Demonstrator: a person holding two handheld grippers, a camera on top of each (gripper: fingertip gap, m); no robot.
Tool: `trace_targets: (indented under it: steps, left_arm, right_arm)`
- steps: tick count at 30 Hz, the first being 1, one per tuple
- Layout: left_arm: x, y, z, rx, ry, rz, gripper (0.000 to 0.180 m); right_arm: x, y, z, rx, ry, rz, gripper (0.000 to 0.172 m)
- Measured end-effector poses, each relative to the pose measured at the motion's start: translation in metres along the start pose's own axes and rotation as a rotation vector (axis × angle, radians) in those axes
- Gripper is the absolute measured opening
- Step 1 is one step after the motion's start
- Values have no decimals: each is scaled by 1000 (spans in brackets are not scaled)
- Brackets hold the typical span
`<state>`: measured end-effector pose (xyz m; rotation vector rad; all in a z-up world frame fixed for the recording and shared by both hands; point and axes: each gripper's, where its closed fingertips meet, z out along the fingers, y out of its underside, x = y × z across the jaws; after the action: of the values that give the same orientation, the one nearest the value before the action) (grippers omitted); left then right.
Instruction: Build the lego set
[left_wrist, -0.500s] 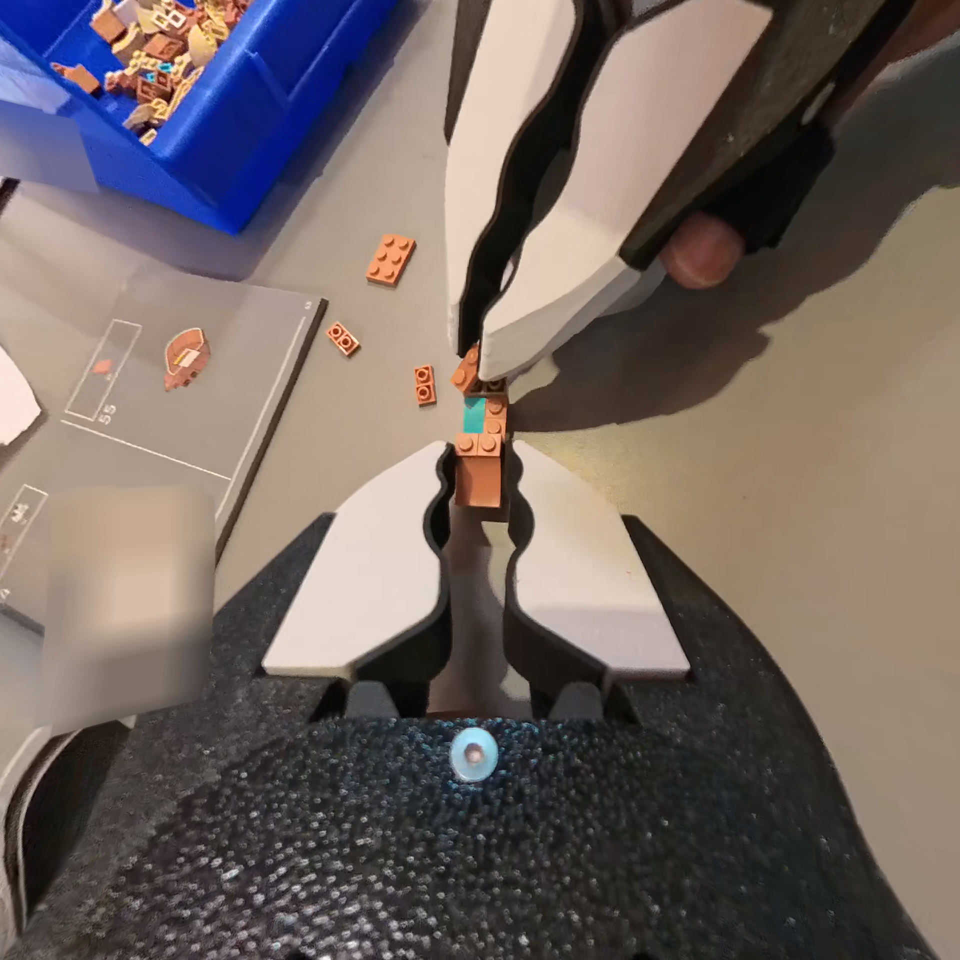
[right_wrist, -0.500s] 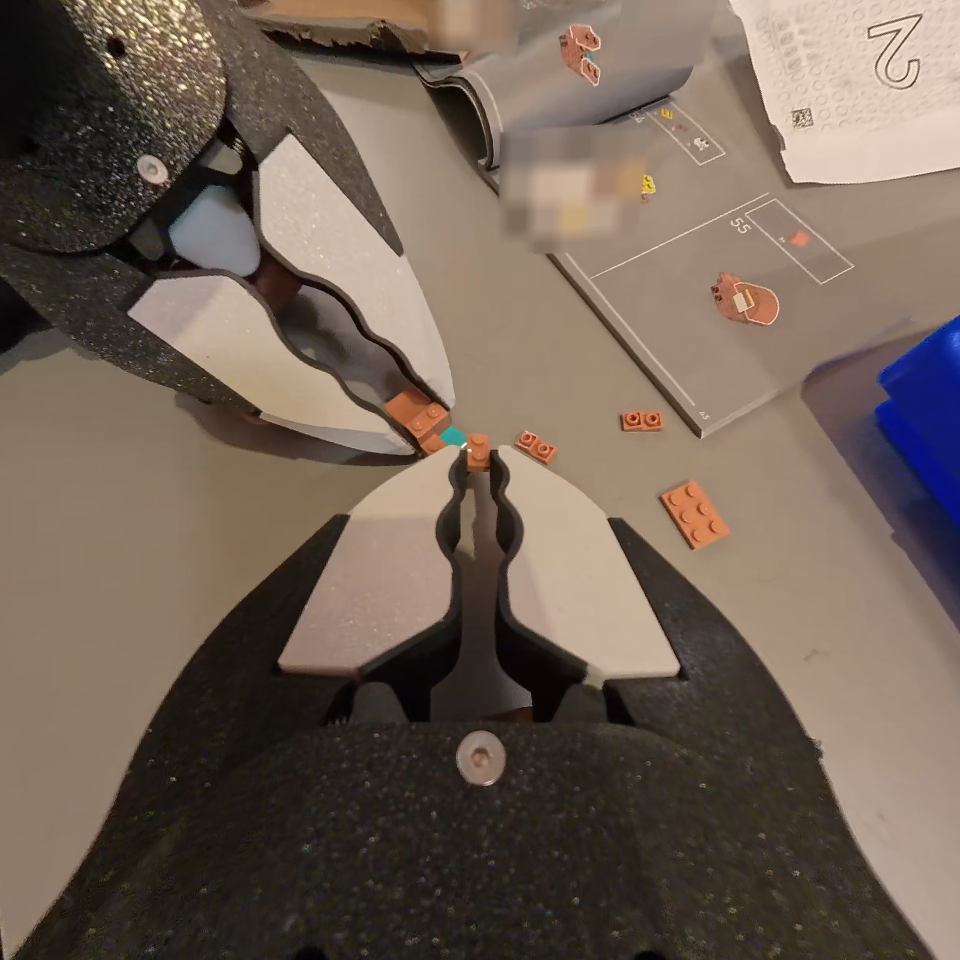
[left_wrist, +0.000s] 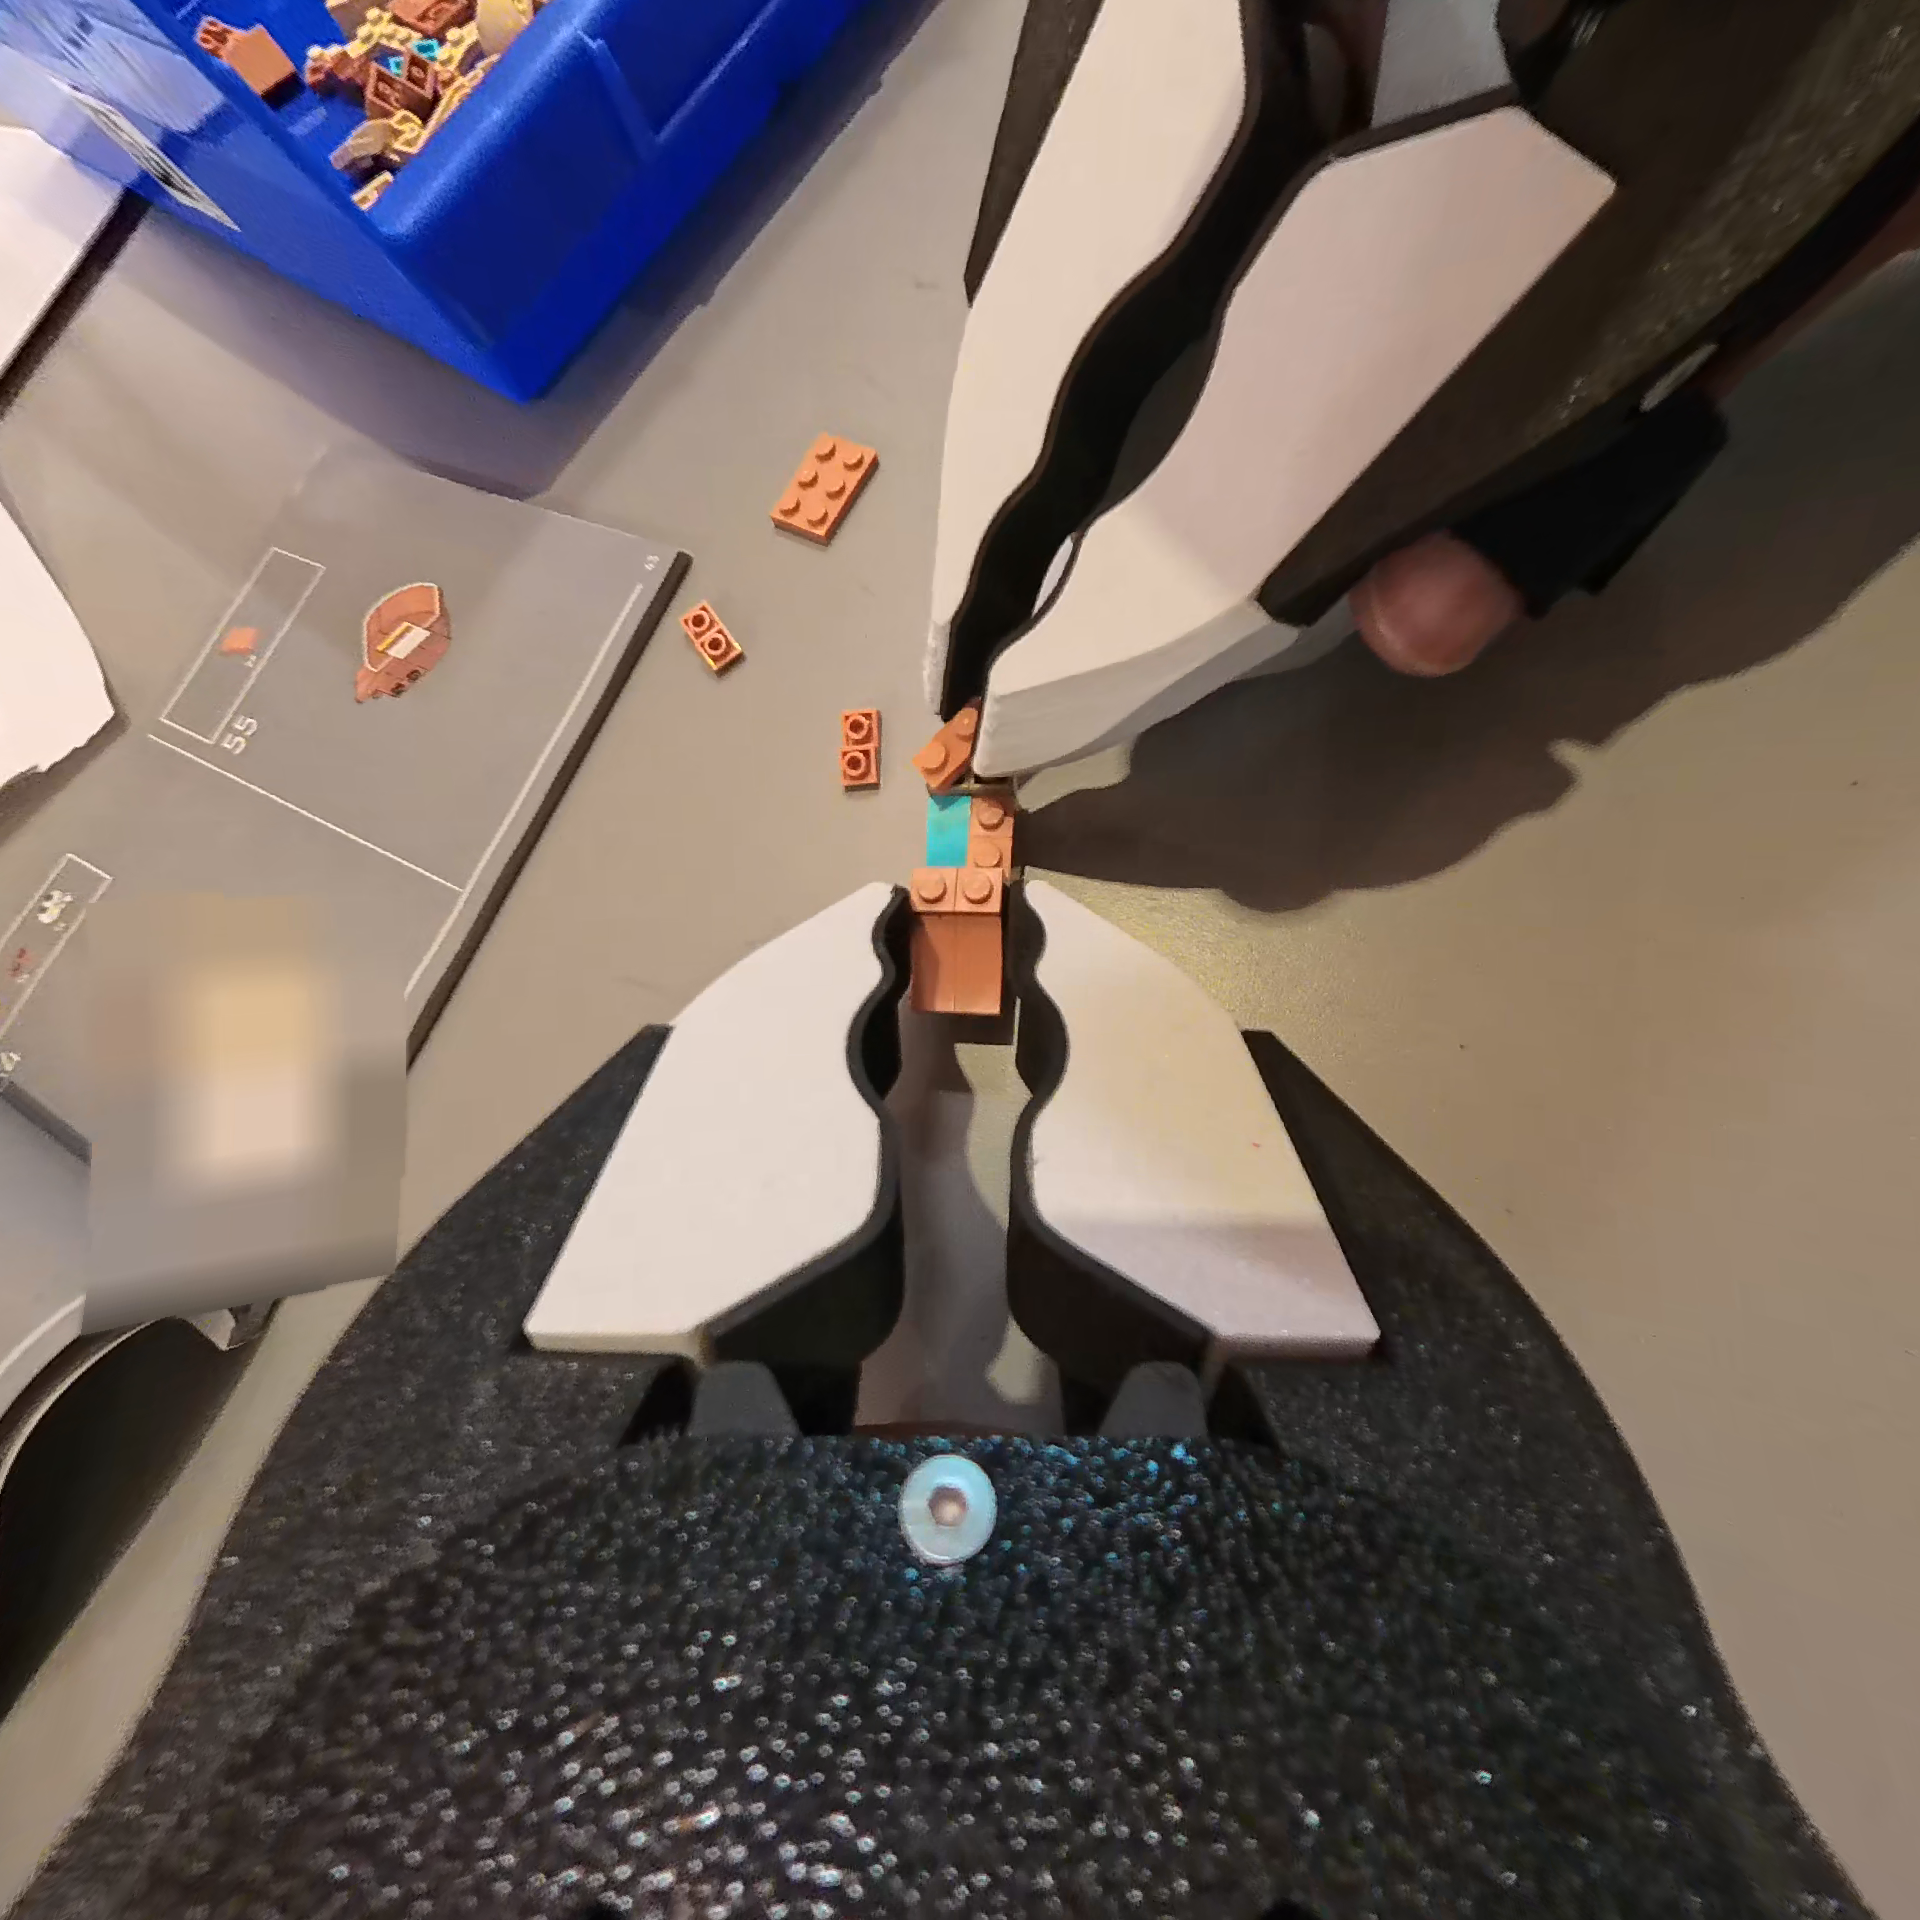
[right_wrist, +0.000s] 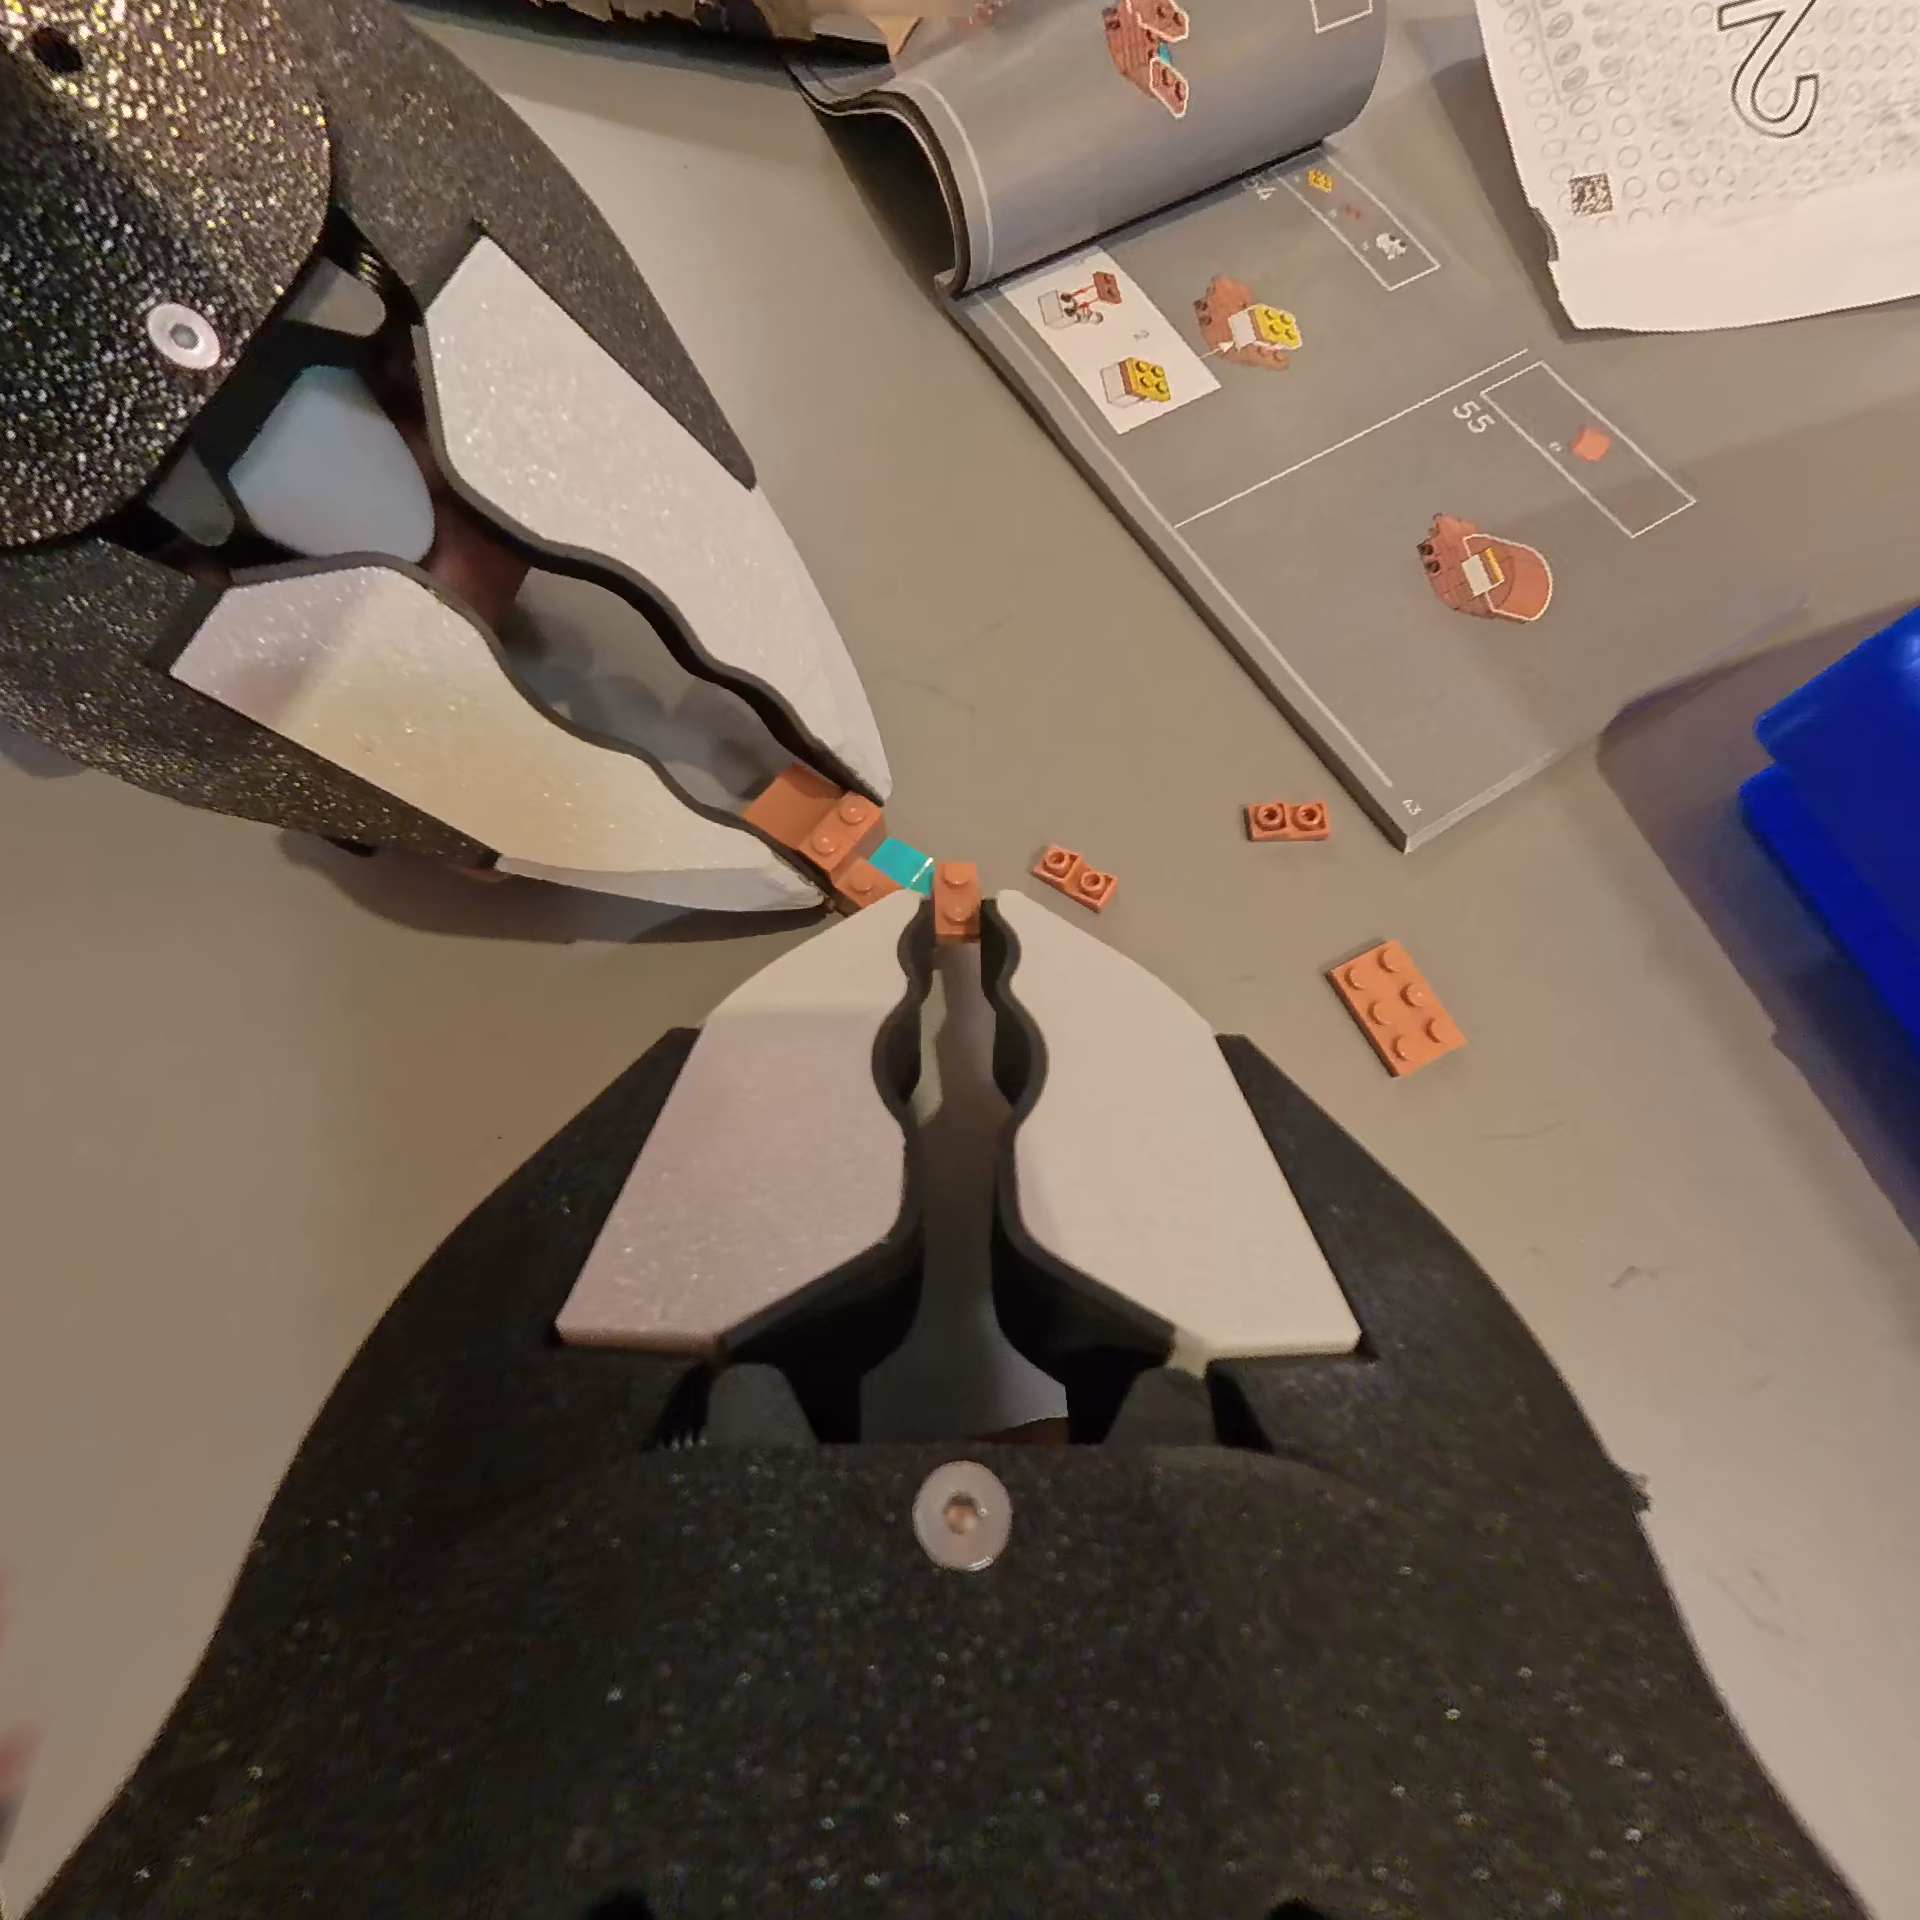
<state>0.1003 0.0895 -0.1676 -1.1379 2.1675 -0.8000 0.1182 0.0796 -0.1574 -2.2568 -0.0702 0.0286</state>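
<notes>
The left gripper (left_wrist: 958, 904)'s jaws are clamping a brown brick assembly (left_wrist: 956, 951) with a teal tile (left_wrist: 948, 831). The right gripper (right_wrist: 954, 914)'s jaws are pinching a small brown plate (right_wrist: 956, 902) just beside that tile. 3 loose plates are lying on the tabletop (right_wrist: 1039, 644) nearby, before a booklet (right_wrist: 1455, 623) and blue bin (left_wrist: 582, 208).

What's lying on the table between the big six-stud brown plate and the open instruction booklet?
Only one small two-stud brown plate, near the instruction booklet; past the six-stud plate, bare table. The right wrist view shows it.
</notes>
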Motion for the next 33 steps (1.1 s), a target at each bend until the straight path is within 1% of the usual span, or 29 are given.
trace_targets:
  steps: [14, 21, 24, 30, 33]
  left_arm:
    - [0, 1, 0, -3, -2, 0, 17]
    - [-2, 1, 0, 4, -5, -4, 17]
    - [-3, 3, -1, 7, 0, -3, 17]
    - [-11, 0, -14, 35, 52, 41, 17]
    - [-22, -4, -22, 47, 75, 82, 17]
  right_arm:
    - [-2, 2, 0, -8, -5, 6, 11]
    - [-5, 3, 0, 0, -31, -8, 21]
    - [-7, 0, -4, 41, -62, -68, 28]
    - [-2, -12, -16, 151, -122, -301, 32]
    - [-4, -26, -19, 215, -189, -327, 32]
